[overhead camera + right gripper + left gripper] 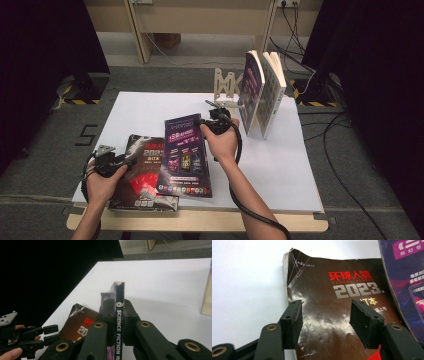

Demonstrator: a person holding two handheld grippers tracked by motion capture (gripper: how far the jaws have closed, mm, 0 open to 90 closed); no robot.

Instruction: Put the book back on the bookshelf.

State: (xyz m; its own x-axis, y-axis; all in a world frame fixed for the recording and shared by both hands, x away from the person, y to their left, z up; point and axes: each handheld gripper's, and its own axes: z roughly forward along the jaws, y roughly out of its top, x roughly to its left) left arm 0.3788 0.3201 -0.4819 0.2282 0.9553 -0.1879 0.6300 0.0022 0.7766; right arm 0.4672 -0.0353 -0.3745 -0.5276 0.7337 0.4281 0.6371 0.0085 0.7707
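White tabletop [290, 165] under me: my right tongs [216, 121] clamp the purple science fiction magazine [185, 155] by its spine, lifting one end. My left tongs [325, 315] gape above the dark 2023 magazine [332, 312]. Gripped so narrowly, the floppy magazine could sag and slip.

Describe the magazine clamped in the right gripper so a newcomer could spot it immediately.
On the white table, find the two magazines nearest the person. The purple magazine overlaps the dark 2023 magazine, one edge raised by the right gripper. Its spine reads "Science Fiction".
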